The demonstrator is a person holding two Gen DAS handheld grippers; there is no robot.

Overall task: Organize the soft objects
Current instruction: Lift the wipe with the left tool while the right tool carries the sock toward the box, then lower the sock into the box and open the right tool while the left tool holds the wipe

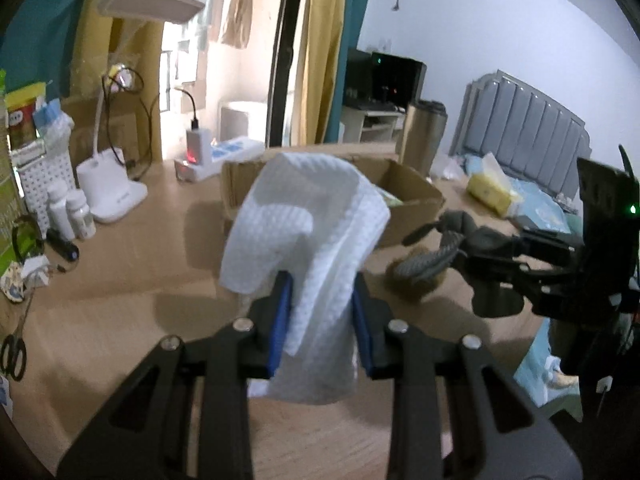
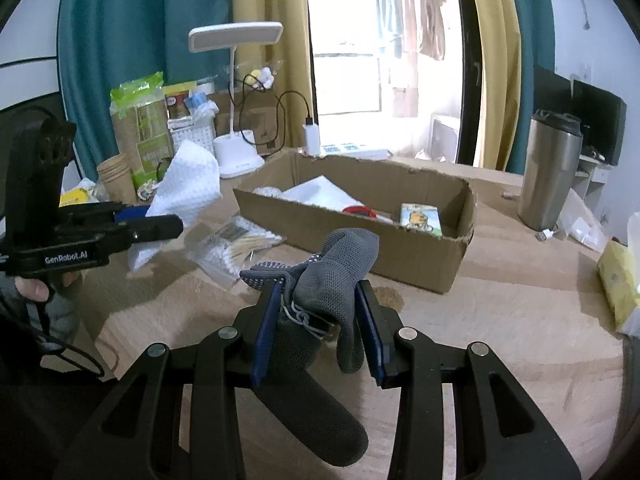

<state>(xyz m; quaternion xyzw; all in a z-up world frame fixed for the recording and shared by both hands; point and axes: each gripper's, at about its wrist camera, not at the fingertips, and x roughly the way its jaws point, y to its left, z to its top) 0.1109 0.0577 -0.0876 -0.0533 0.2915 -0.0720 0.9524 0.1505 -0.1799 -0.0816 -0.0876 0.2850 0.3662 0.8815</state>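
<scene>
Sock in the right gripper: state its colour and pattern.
Grey mesh sock with white dots; right wrist view.

Bare table (image 2: 500, 312) right of and in front of cardboard box (image 2: 424, 256): open passage. Box top open, partly filled. Cotton swab packet (image 2: 236, 244) lies just left of box. Left edge crowded: lamp (image 2: 236, 160), paper cups (image 2: 116, 176), bottles (image 1: 72, 212). Steel tumbler (image 2: 552, 172) stands right of box, tissue pack (image 2: 620, 276) at right edge.
</scene>
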